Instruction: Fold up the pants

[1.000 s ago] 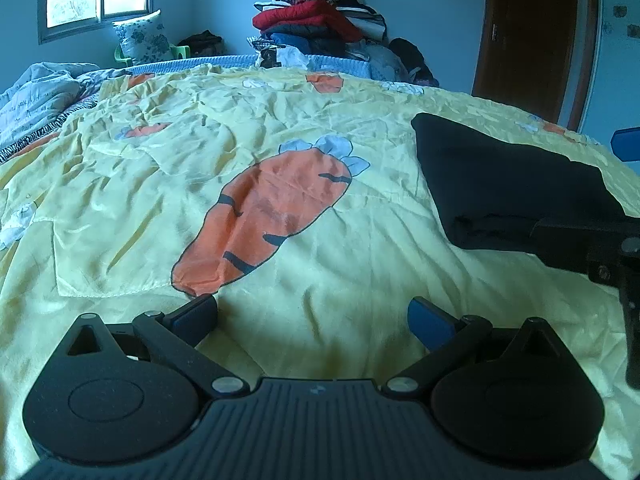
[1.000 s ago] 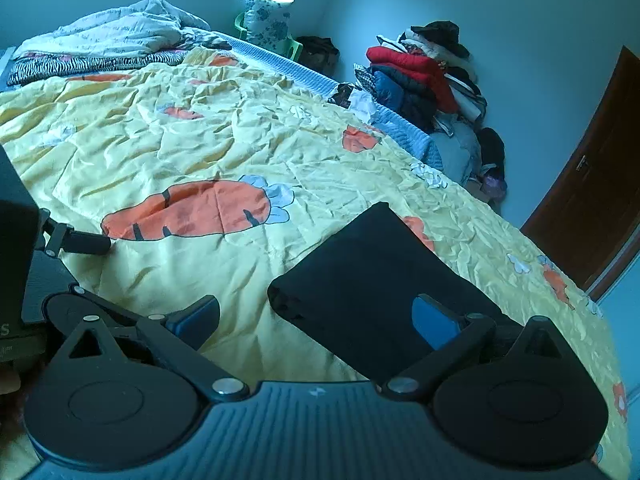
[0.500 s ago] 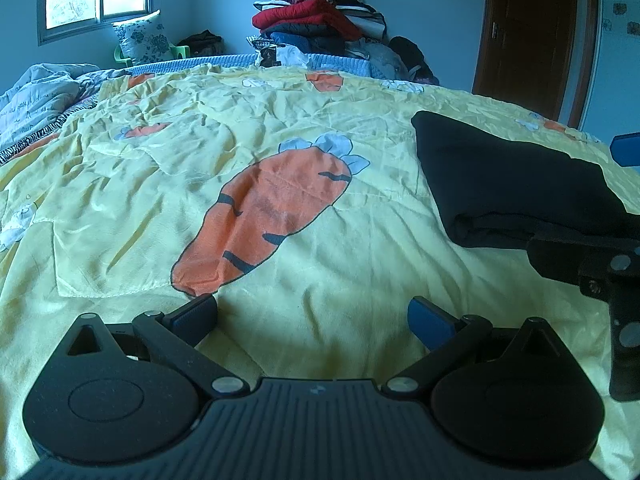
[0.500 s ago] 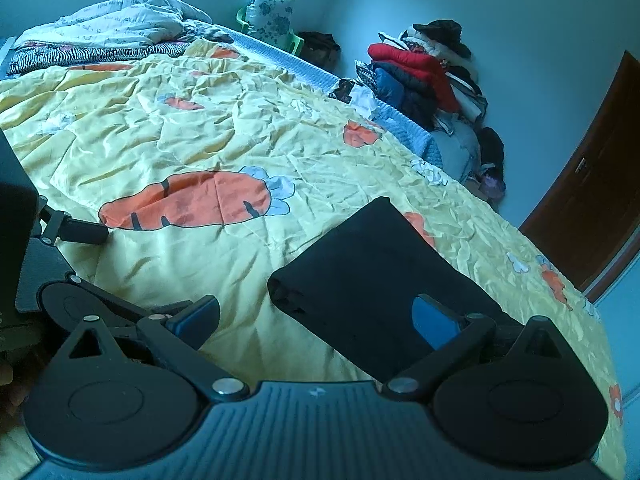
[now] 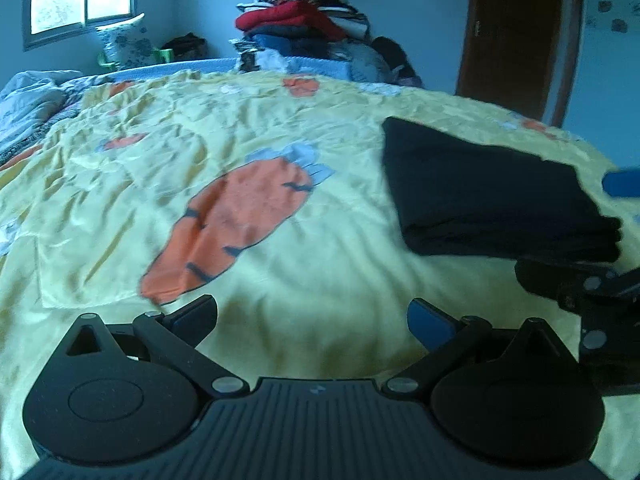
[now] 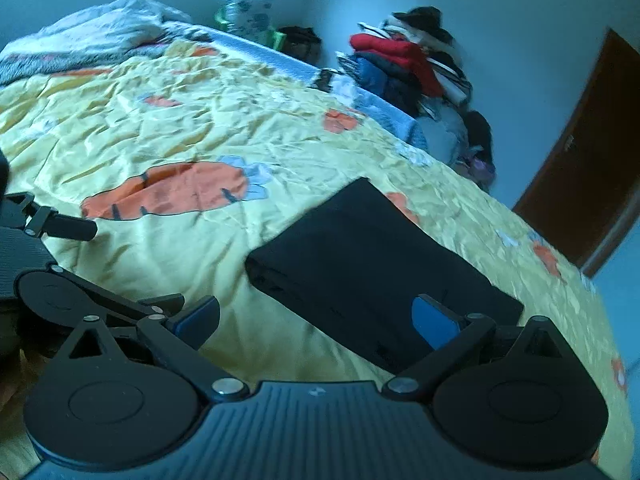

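Both views shifted slightly; left gripper [image 5: 312, 318], right gripper [image 6: 316, 320] wide, empty; folded pants [image 6: 372, 264] untouched.

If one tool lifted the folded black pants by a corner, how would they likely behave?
The folded black pants are soft cloth in stacked layers, so they would probably sag and partly unfold. They look light enough for one open tool. Pushed across the wrinkled yellow bedsheet, they would likely bunch rather than slide.
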`<state>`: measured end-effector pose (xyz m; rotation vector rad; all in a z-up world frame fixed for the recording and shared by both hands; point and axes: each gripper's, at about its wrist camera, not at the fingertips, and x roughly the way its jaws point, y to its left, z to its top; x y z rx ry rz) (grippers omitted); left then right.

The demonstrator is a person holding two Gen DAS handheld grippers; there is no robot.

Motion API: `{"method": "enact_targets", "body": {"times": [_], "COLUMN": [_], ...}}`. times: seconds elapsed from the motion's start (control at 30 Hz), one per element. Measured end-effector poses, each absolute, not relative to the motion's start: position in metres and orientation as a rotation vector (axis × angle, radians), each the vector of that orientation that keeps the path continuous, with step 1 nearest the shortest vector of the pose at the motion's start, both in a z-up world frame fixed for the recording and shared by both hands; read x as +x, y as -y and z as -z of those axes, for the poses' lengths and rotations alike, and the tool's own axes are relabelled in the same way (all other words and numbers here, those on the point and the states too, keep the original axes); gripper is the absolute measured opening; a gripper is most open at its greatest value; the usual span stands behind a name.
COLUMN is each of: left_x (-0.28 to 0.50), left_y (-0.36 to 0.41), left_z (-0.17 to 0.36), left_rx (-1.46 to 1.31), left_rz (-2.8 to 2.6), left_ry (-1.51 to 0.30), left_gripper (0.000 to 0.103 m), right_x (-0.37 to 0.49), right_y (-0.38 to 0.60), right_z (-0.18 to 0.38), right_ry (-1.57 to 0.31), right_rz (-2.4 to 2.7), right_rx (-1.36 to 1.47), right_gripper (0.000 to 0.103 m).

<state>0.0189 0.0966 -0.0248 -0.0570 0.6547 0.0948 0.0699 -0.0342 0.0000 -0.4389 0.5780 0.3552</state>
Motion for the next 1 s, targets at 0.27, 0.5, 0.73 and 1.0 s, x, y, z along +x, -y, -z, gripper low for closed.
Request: {"method": "enact_targets", "body": {"times": [0.27, 0.5, 0.73, 1.0], "left_x": [0.03, 0.036, 0.03, 0.023], "left_y": [-0.065, -0.035, -0.039, -0.068], "left_z": [0.017, 0.019, 0.011, 0.0], "left_rx": [-0.027, 0.033, -0.018, -0.13], "left_rz": [-0.08, -0.107, -0.312, -0.433], "left_ry": [-0.644, -0.646, -0.585, -0.556], "left_gripper": [0.103, 0.103, 0.103, 0.103], "right_x": [0.08, 0.088, 0.089, 0.086], "right_y": [0.12, 0.164, 0.173, 0.167], "right_z": [0.008, 0.028, 0.045, 0.046], "right_ry": [-0.618, -0.657, -0.715, -0.716], "right_rz": [-0.21, -0.089, -0.095, -0.11], "right_rx": [-0.125, 0.022, 0.082, 0.077], "right_gripper": [0.103, 0.103, 0.103, 0.103]}}
